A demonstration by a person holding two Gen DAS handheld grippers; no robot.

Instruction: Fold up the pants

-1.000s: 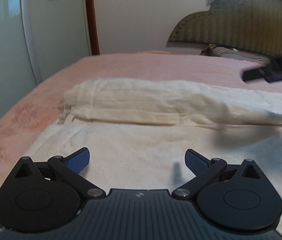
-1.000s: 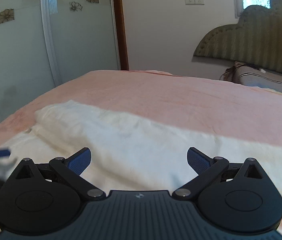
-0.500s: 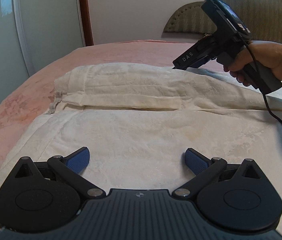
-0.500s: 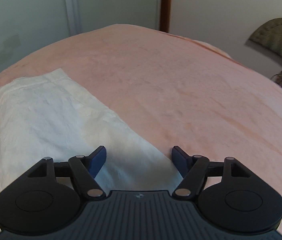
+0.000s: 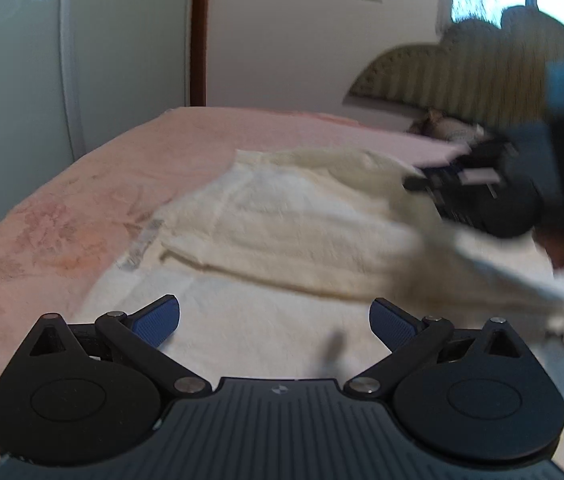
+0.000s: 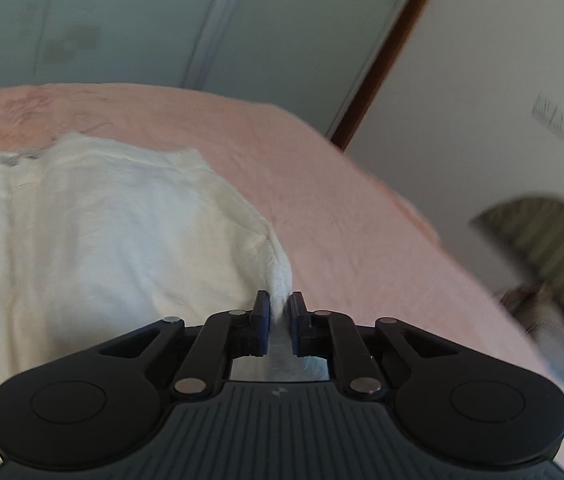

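Cream-white pants (image 5: 282,224) lie on a pink bedspread (image 5: 82,200), one leg folded over the other. My left gripper (image 5: 274,320) is open and empty, low over the near layer of the pants. My right gripper (image 6: 280,312) is shut on the far edge of the pants (image 6: 122,248) and lifts a fold of the cloth. It shows blurred in the left wrist view (image 5: 482,196), at the right, with the cloth raised under it.
A glass wardrobe door (image 5: 14,60) and a brown door frame (image 5: 198,32) stand behind the bed on the left. A green padded headboard (image 5: 462,76) and a pillow (image 5: 450,128) are at the back right. Pink bedspread (image 6: 342,200) stretches beyond the pants.
My right gripper has shut on the far edge of the pants and is lifting it. My left gripper stays open and has shifted a little over the pants.
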